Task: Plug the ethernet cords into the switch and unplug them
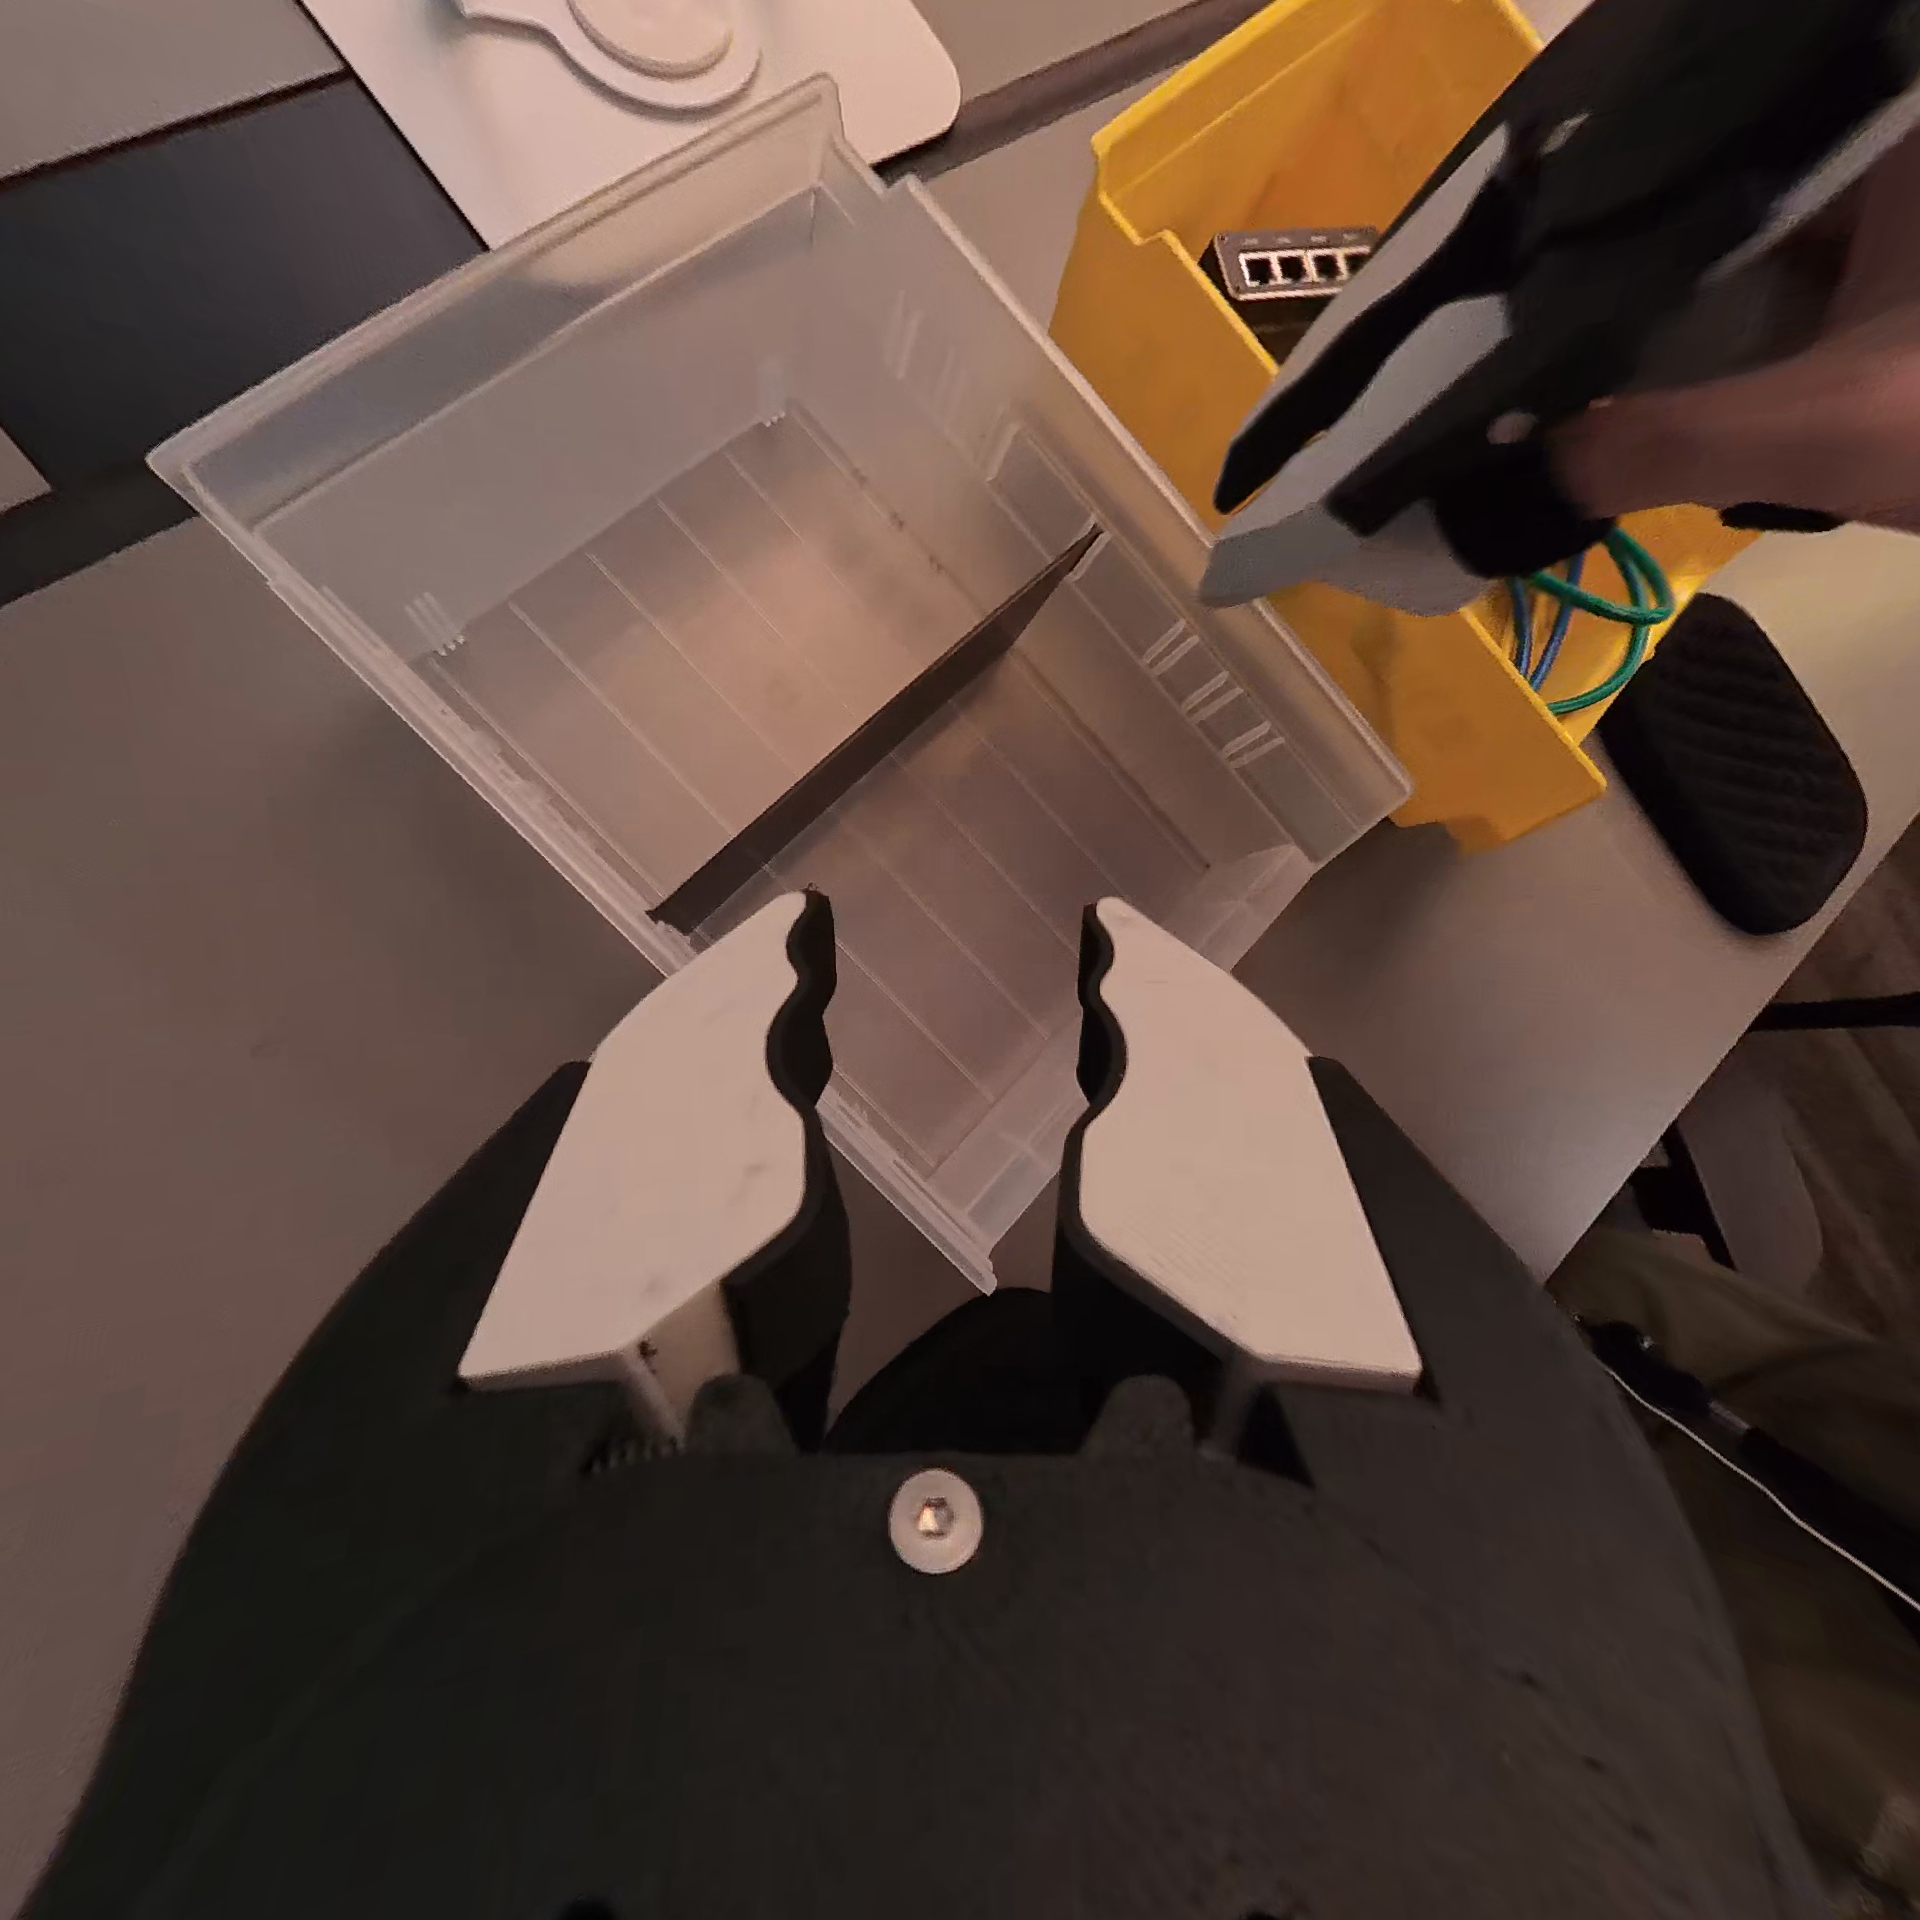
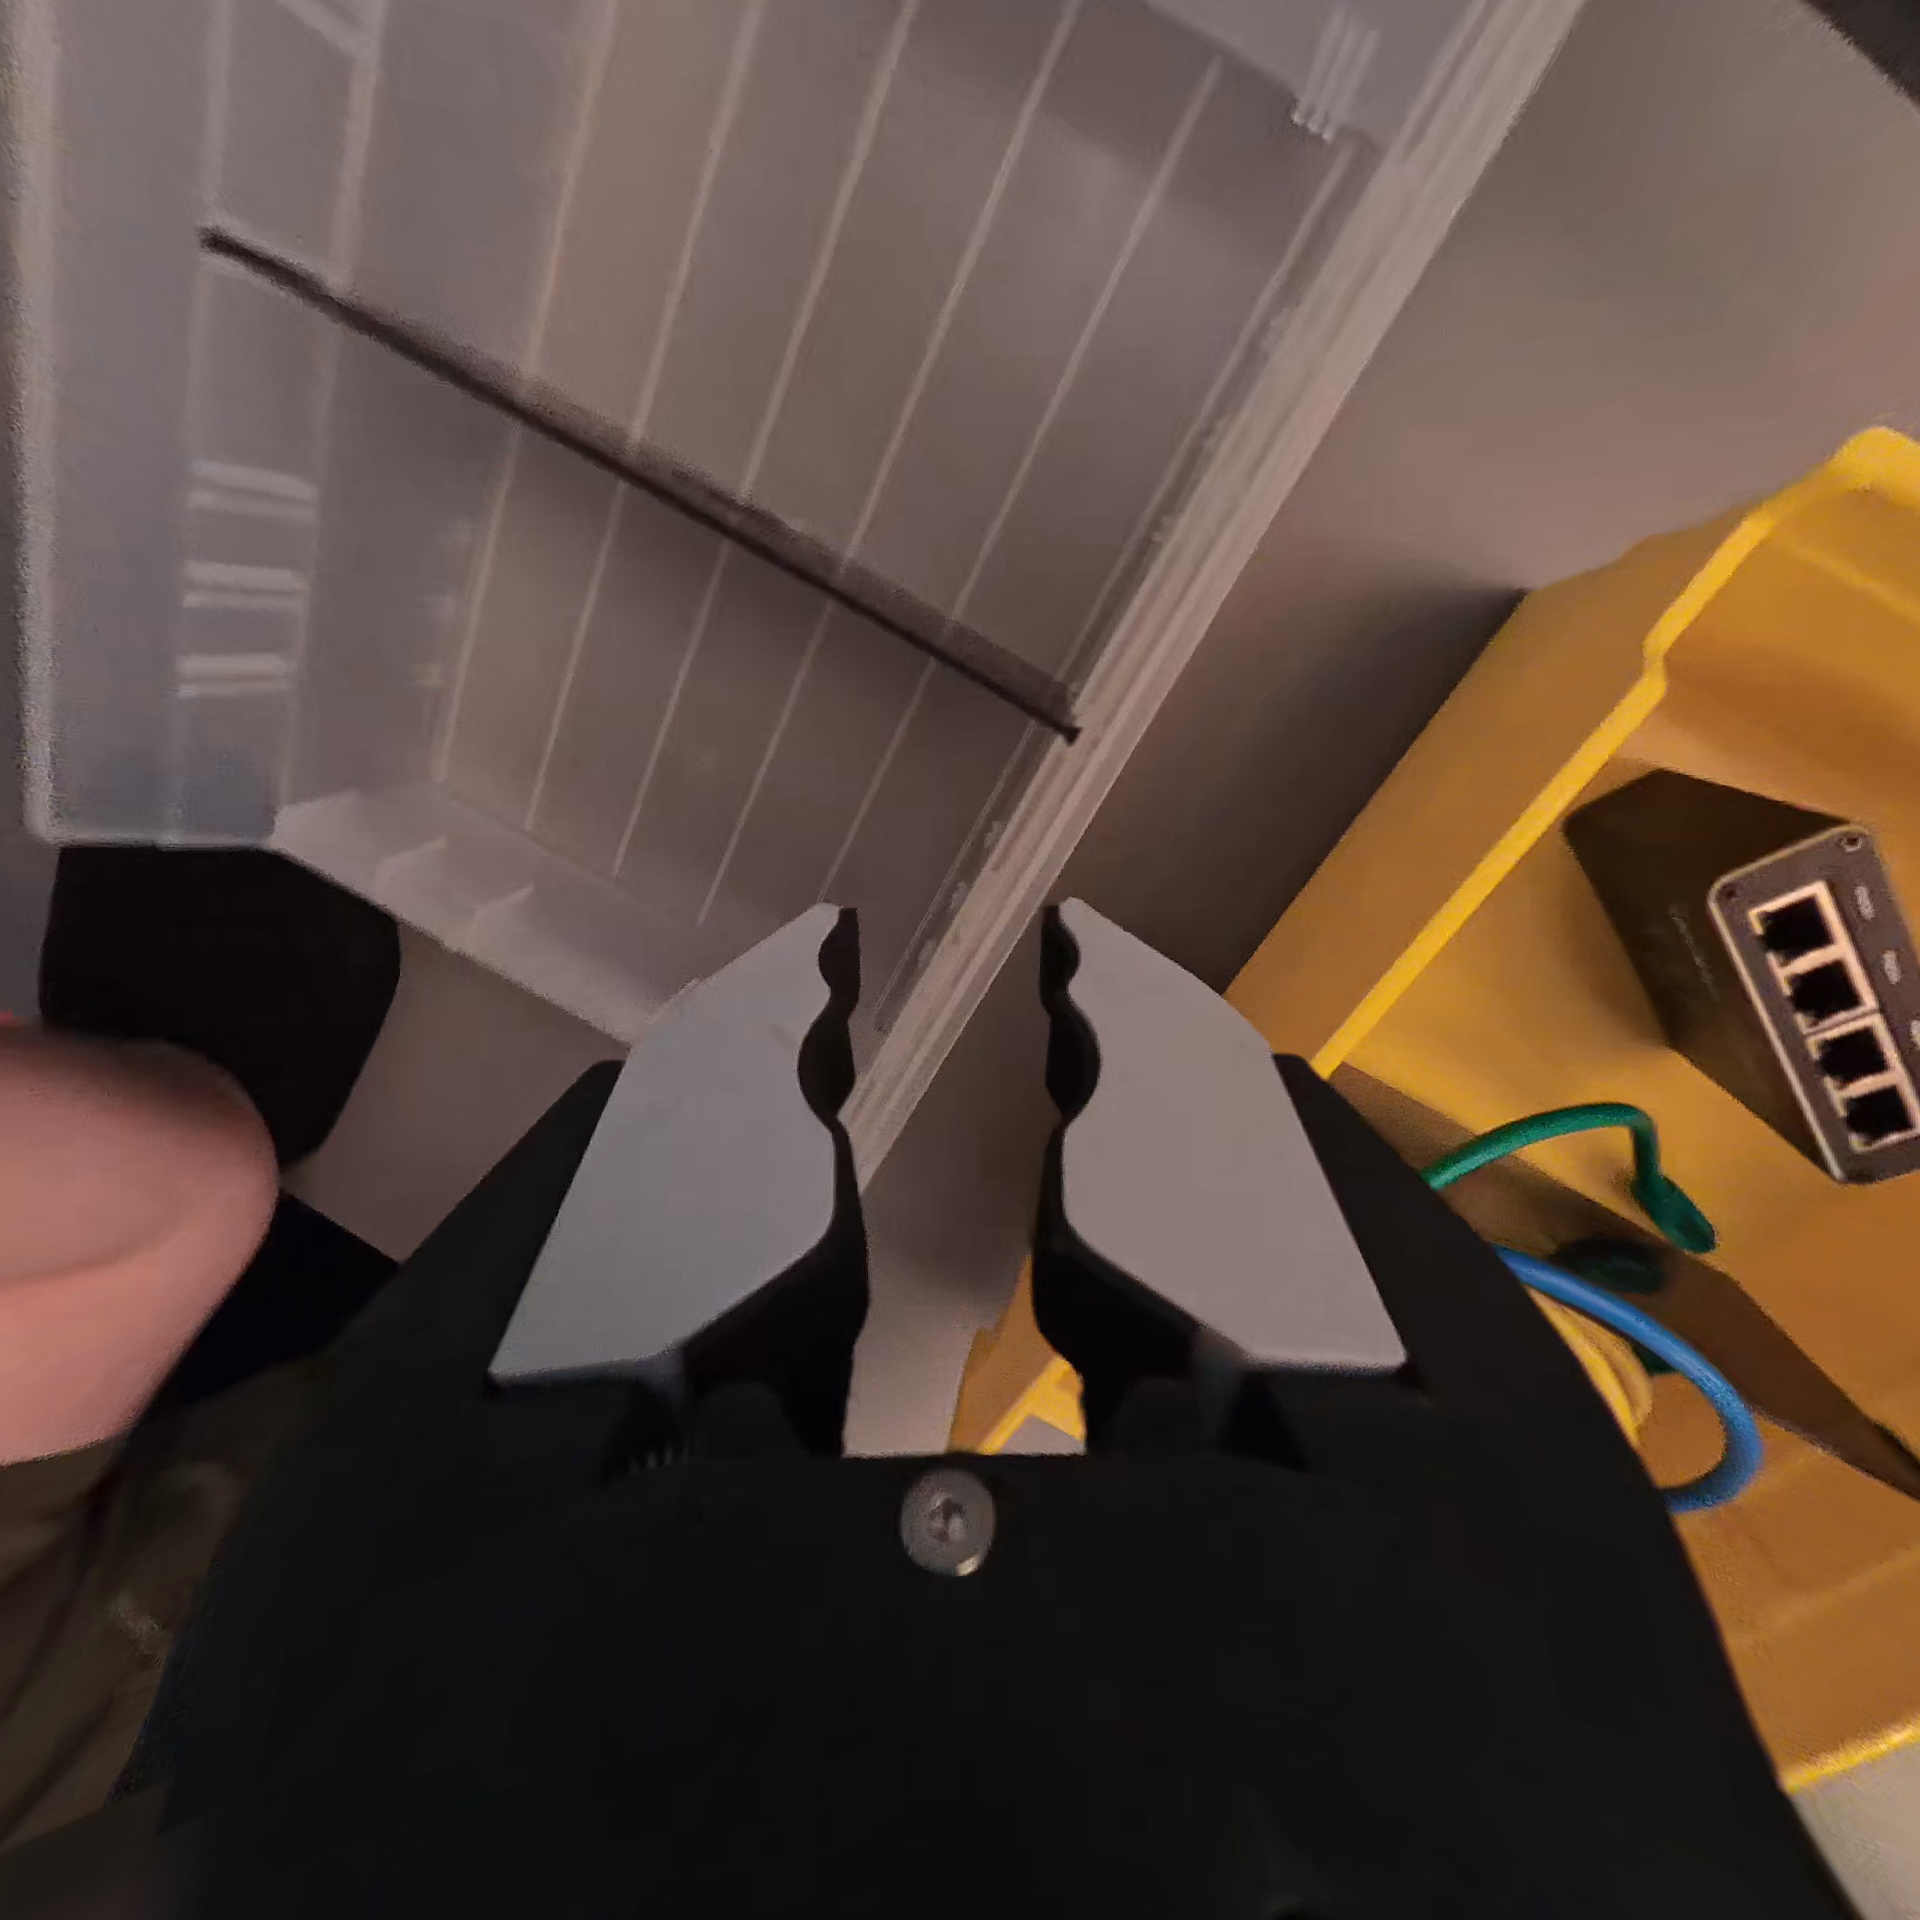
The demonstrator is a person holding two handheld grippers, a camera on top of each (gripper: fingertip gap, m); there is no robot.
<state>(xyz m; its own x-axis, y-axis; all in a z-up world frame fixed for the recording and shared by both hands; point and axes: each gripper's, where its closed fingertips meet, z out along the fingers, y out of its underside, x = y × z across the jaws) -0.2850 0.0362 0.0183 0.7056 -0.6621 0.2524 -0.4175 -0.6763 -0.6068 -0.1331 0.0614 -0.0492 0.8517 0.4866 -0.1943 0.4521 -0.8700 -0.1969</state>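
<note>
Switch [image 2: 1766, 997] lying in yellow bin [image 2: 1558, 727], ports bare; green cord [image 2: 1652, 1174] and blue cord [image 2: 1714, 1382] coiled loose beside it in the same bin. Clear bin [image 1: 727, 582] just beside, dark divider [image 1: 883, 727] across it. Right gripper [image 2: 951, 935] agape over the gap between bins, holding nothing. Left gripper [image 1: 956, 925] agape over clear bin's near rim, holding nothing

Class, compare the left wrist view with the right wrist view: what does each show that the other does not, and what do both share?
Left only: the right claw seen from outside over the yellow bin, a white tray, a black pad.
Right only: a thumb, and the right claw open.
Both: the clear bin, switch, green cord and blue cord.
</note>
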